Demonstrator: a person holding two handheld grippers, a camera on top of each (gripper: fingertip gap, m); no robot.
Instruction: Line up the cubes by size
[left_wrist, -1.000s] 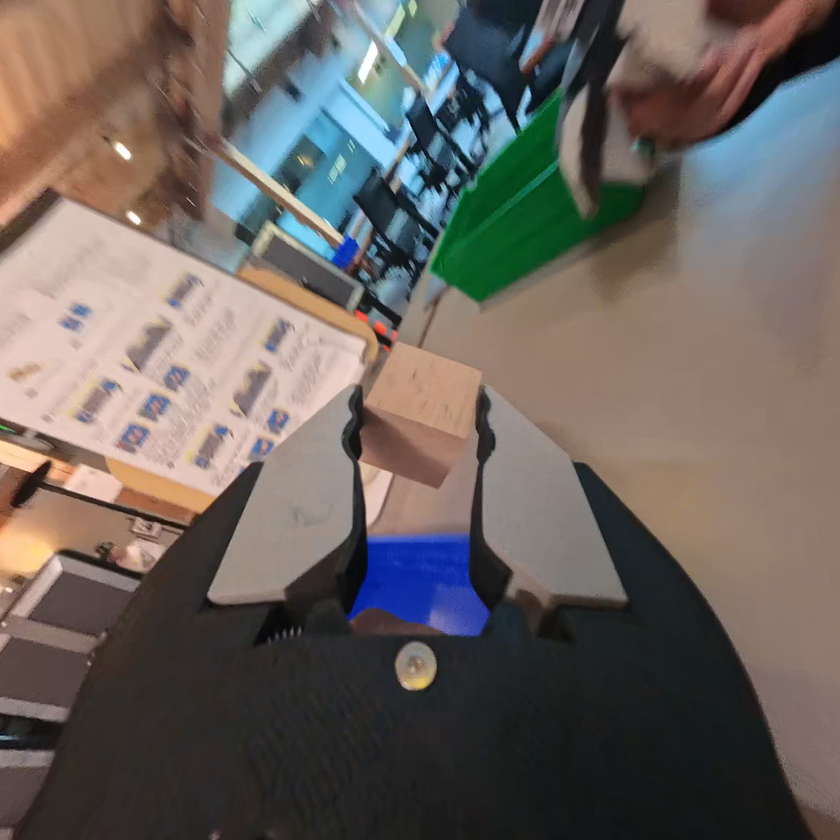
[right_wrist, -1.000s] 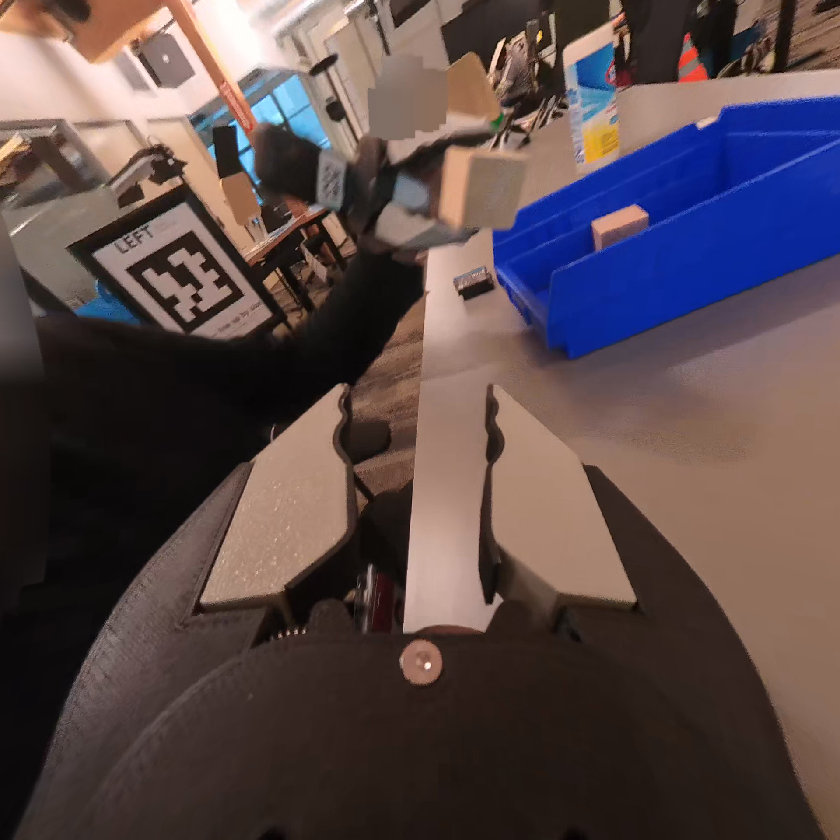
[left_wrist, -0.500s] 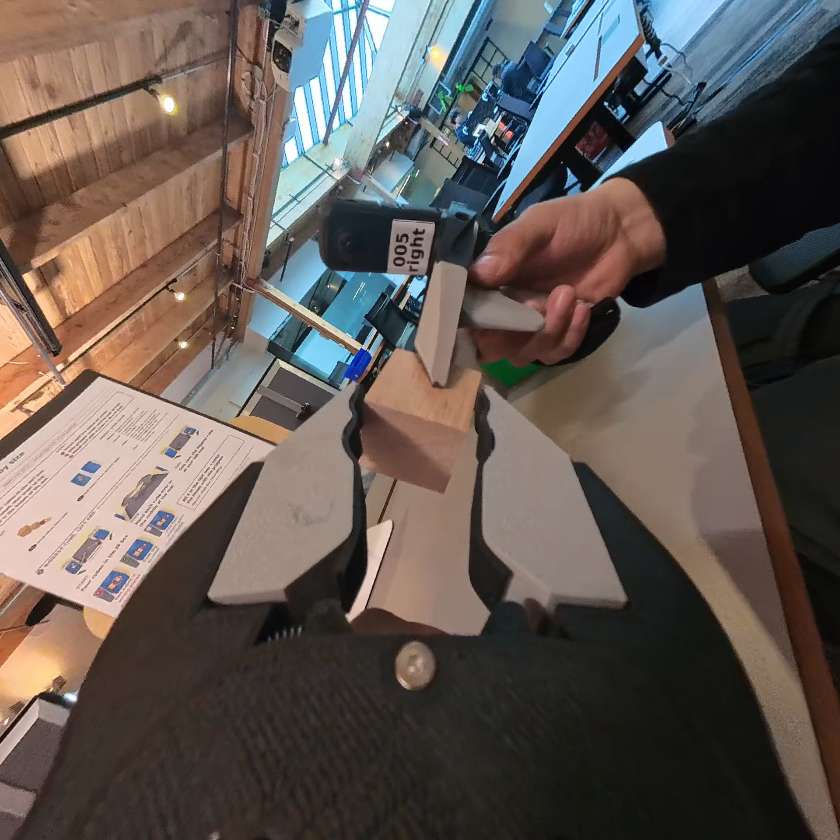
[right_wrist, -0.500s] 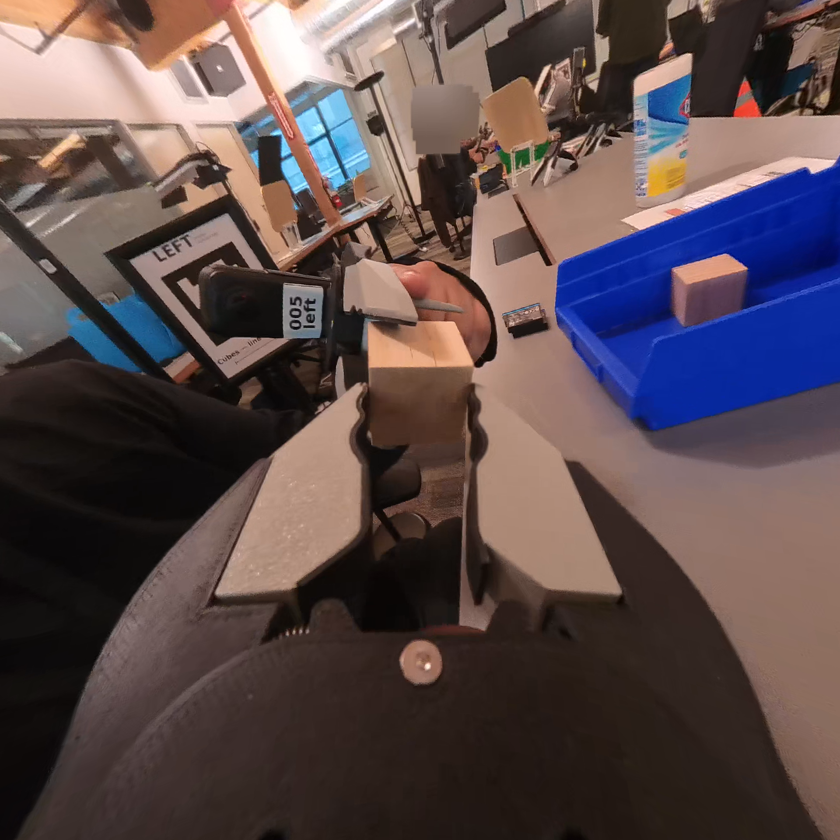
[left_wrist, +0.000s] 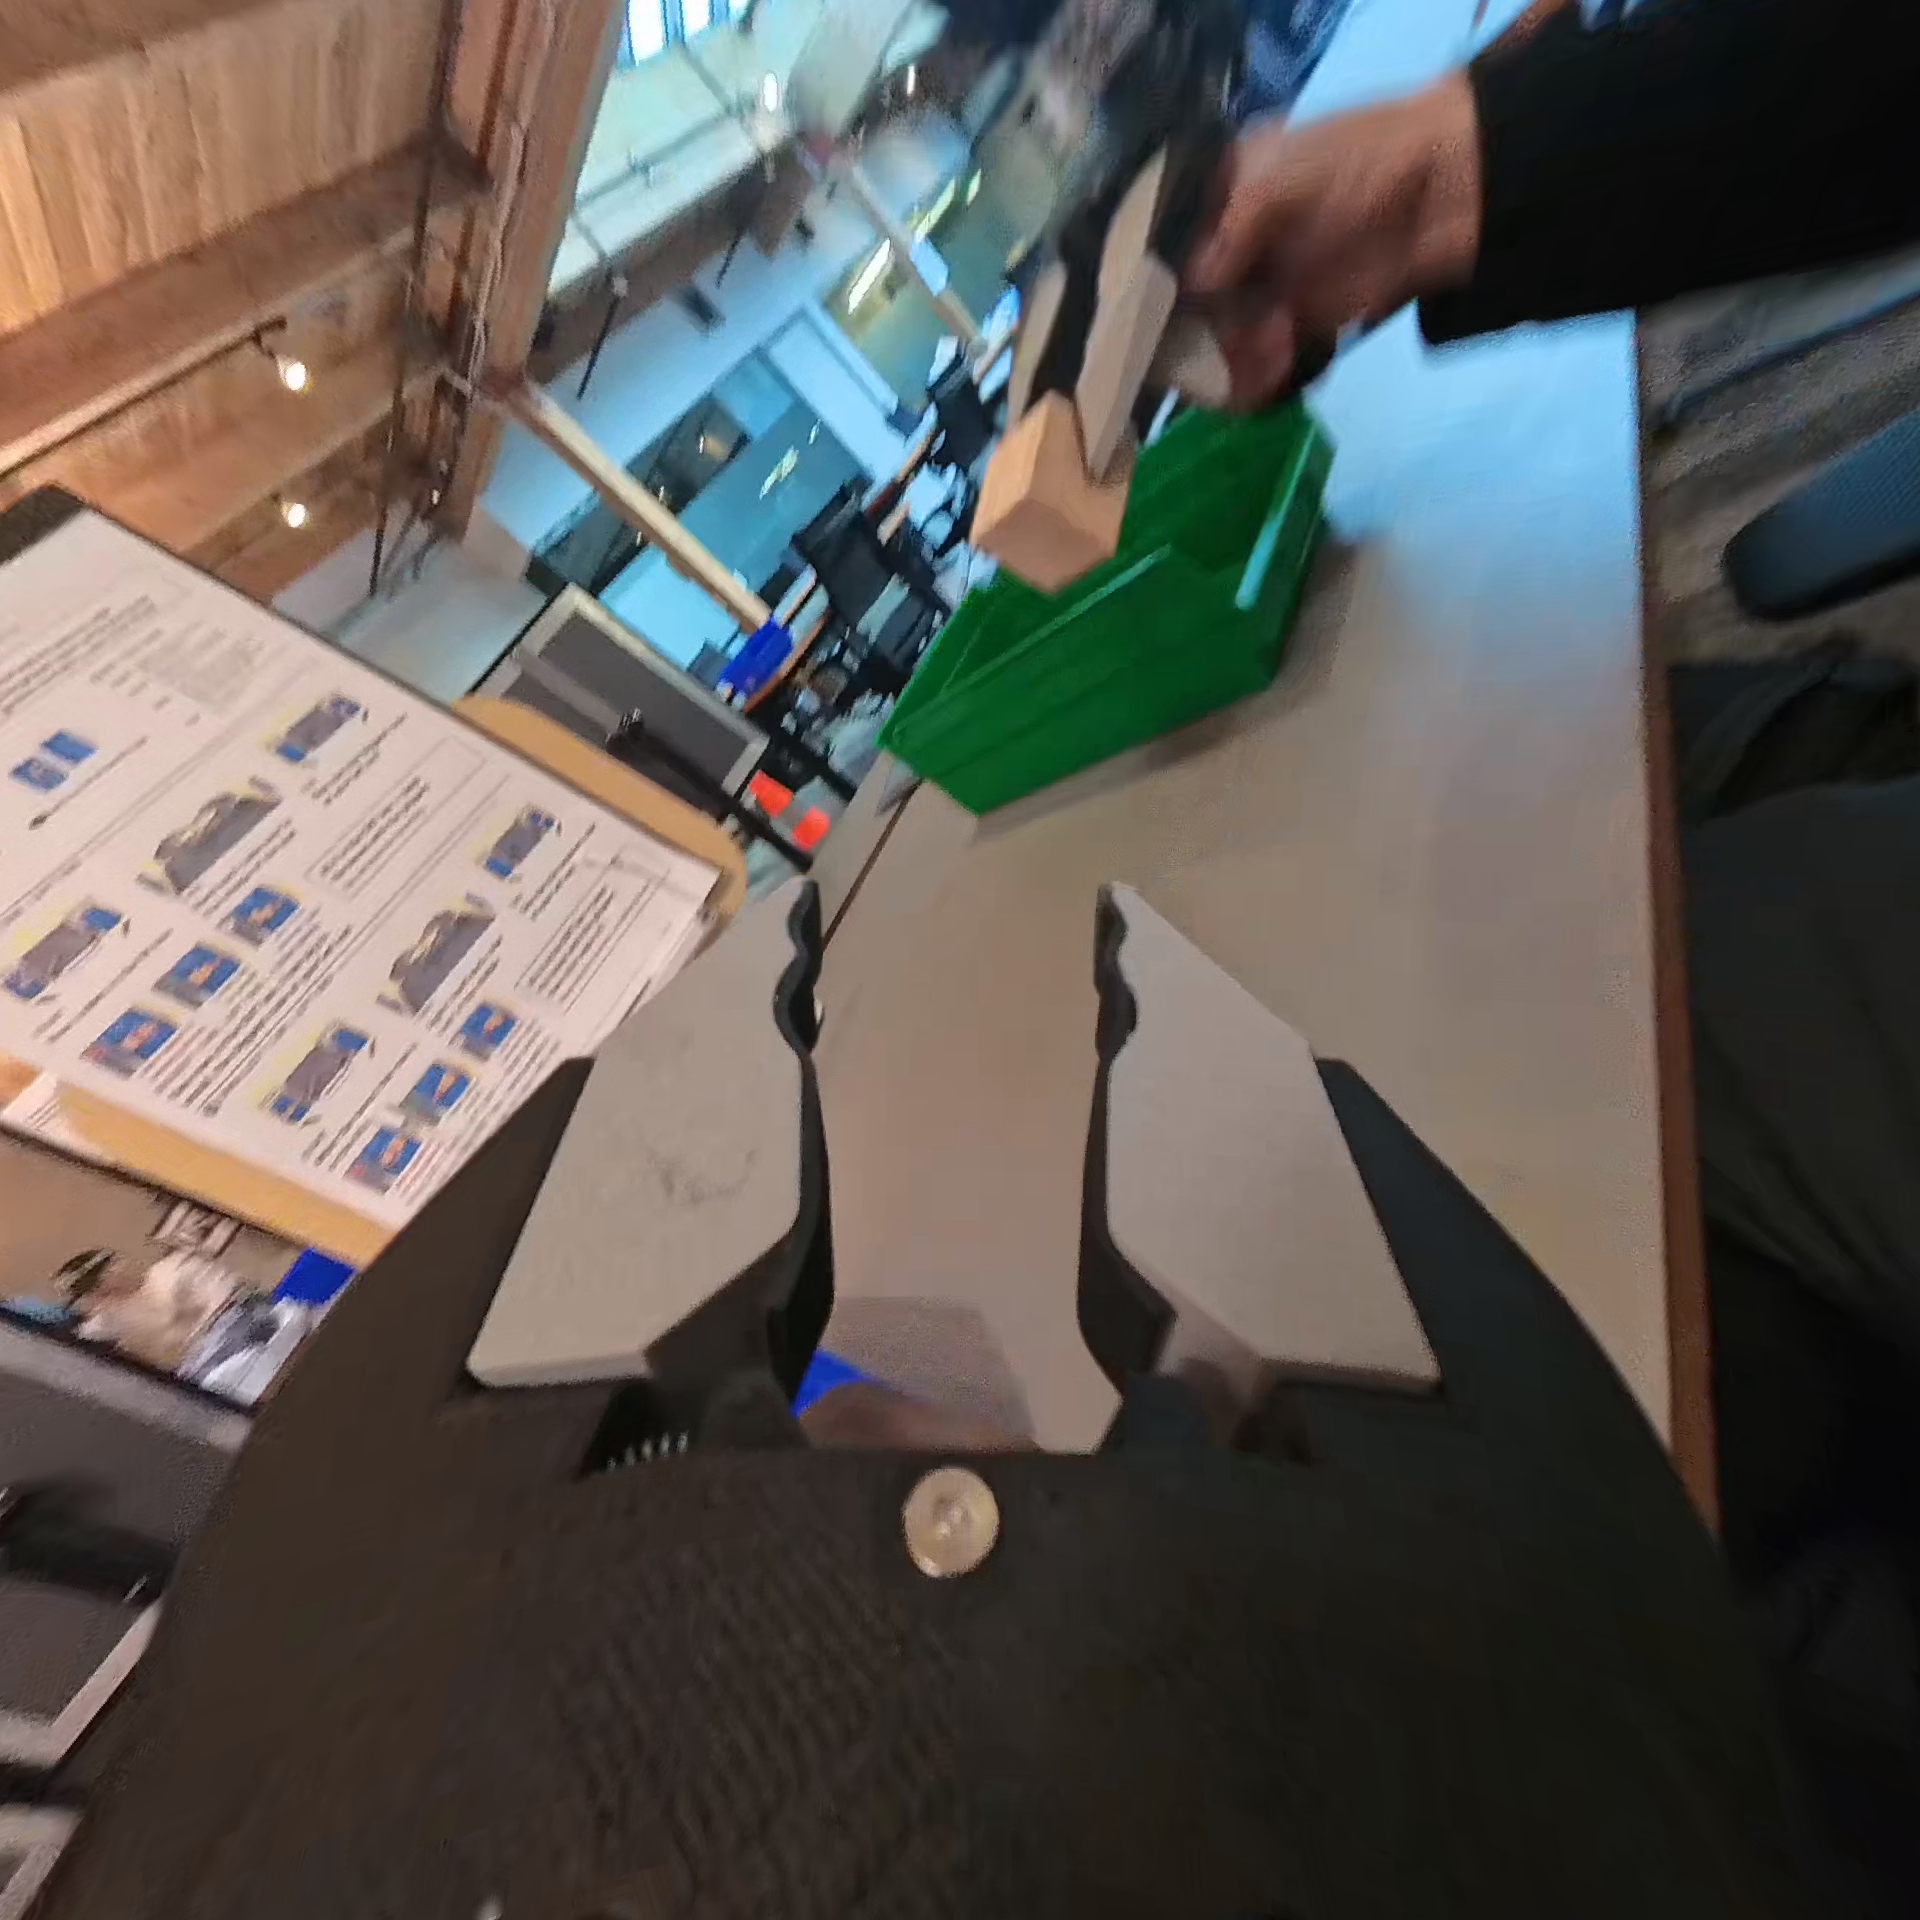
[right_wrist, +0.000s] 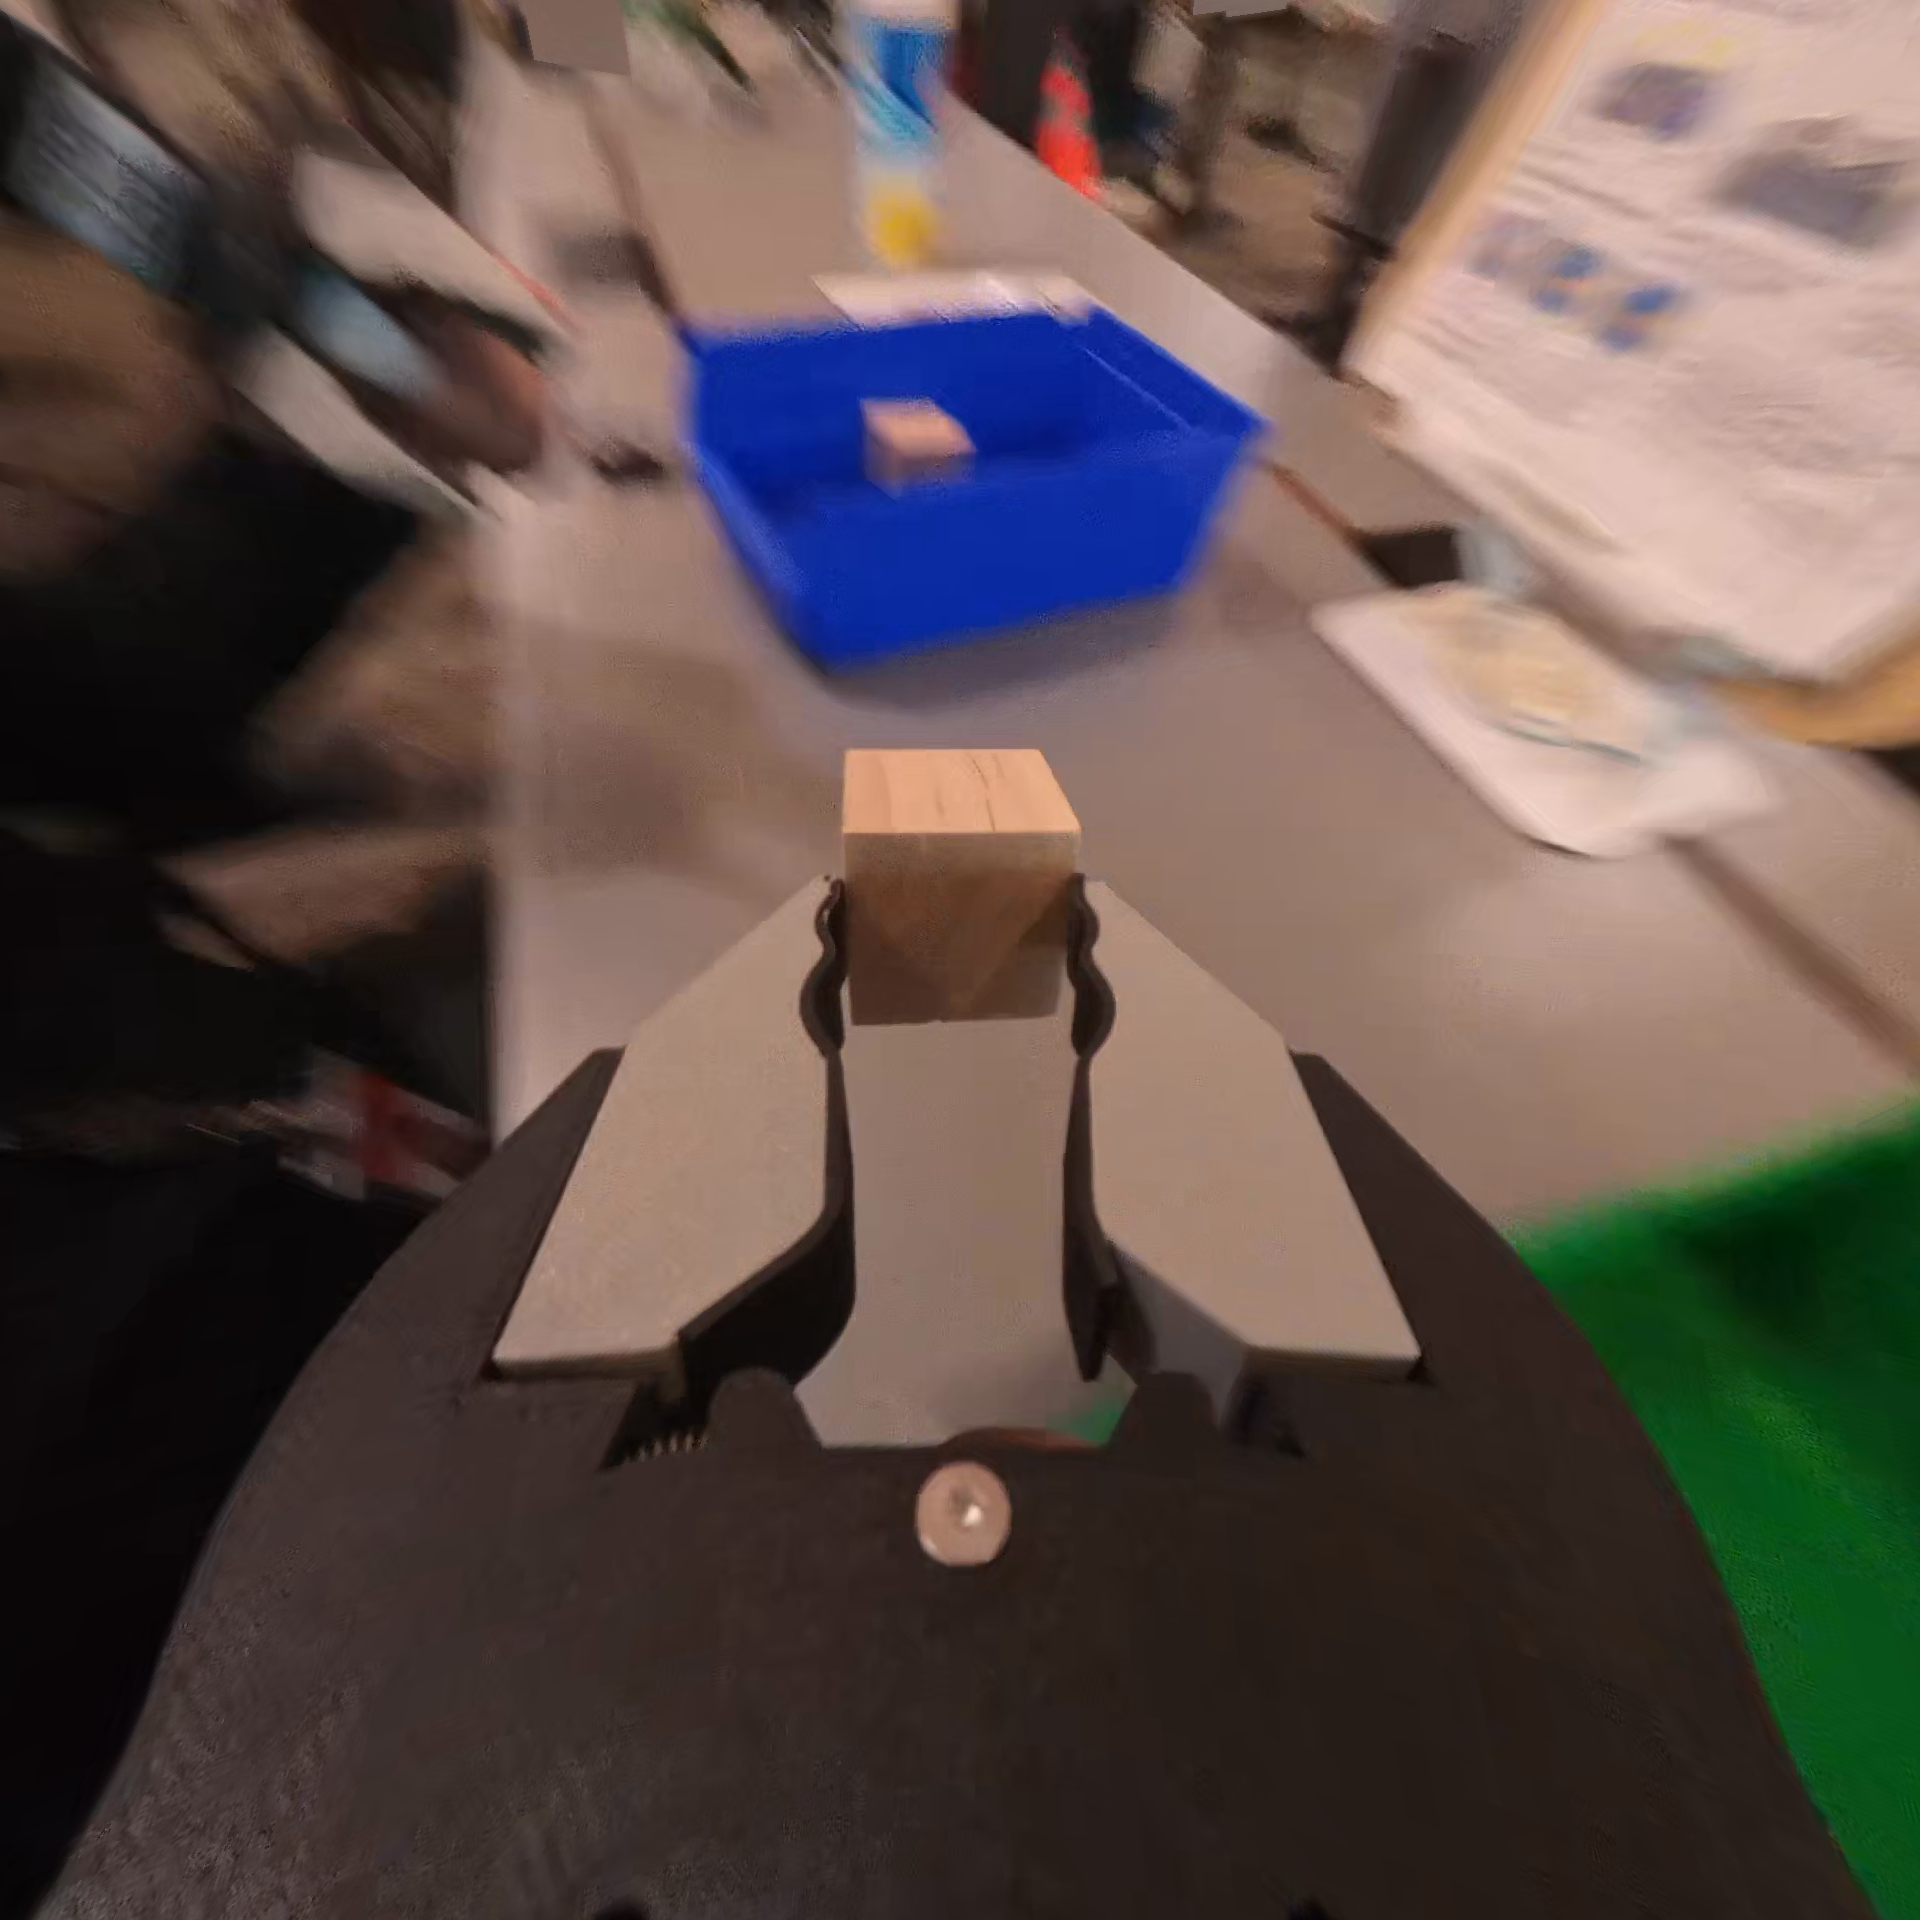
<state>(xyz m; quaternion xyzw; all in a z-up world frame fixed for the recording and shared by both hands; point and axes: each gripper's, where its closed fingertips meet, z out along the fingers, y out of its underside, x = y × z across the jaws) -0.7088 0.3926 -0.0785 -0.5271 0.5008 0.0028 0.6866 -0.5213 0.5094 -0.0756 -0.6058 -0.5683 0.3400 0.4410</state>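
My right gripper (right_wrist: 956, 914) is shut on a light wooden cube (right_wrist: 956, 831) and holds it above the grey table (right_wrist: 1351, 935). In the left wrist view the same cube (left_wrist: 1049, 509) hangs from the right gripper's fingers (left_wrist: 1127, 312) over a green bin (left_wrist: 1122, 644), with a person's hand (left_wrist: 1340, 229) behind it. My left gripper (left_wrist: 951, 935) is open and empty, low over the table. A smaller wooden cube (right_wrist: 920, 442) sits inside a blue bin (right_wrist: 987, 571) farther along the table. Both views are blurred by motion.
A poster board (left_wrist: 291, 883) stands at the table's far side and also shows in the right wrist view (right_wrist: 1662, 312). Papers (right_wrist: 1538, 707) lie by it. A wipes canister (right_wrist: 894, 156) stands behind the blue bin. The green bin's corner (right_wrist: 1766, 1403) is close on the right.
The cube passed from my left gripper to my right one. The left gripper opened and drew back. The right gripper swung round with the cube, over the table and towards the blue bin.
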